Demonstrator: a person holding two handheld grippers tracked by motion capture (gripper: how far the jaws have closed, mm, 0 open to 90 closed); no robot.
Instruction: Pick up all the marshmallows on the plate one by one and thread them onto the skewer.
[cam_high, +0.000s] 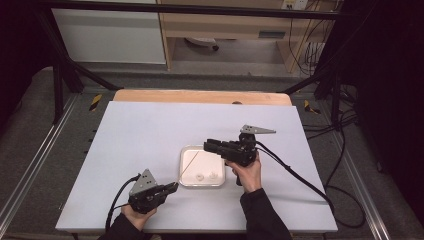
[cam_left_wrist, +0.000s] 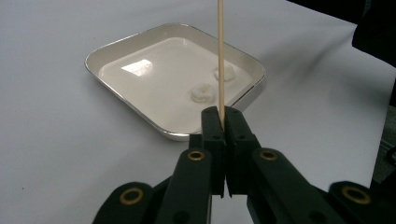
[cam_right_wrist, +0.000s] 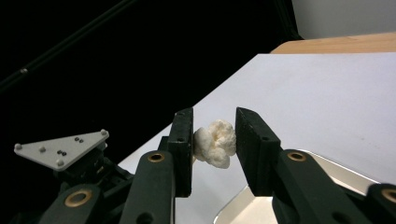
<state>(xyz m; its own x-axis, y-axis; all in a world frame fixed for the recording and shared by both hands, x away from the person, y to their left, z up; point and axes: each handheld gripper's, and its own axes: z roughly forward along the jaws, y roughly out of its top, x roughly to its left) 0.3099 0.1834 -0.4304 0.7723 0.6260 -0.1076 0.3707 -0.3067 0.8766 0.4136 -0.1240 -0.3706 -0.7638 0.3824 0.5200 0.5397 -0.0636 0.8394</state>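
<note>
Threading is only starting: the left gripper (cam_left_wrist: 223, 122) is pinching the bare skewer (cam_left_wrist: 220, 56) tight, the right gripper (cam_right_wrist: 214, 140) is clamping one popcorn piece (cam_right_wrist: 215, 142) above the tray (cam_high: 187, 181), two pieces (cam_left_wrist: 203, 92) waiting inside.

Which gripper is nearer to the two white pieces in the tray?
Left. The left gripper sits beside the tray, close to the pieces; the right gripper hovers past the tray's far corner.

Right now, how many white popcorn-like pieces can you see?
3. Two lie in the tray: piece one, piece two. A third piece is clamped in the right gripper. None seems hidden.
</note>
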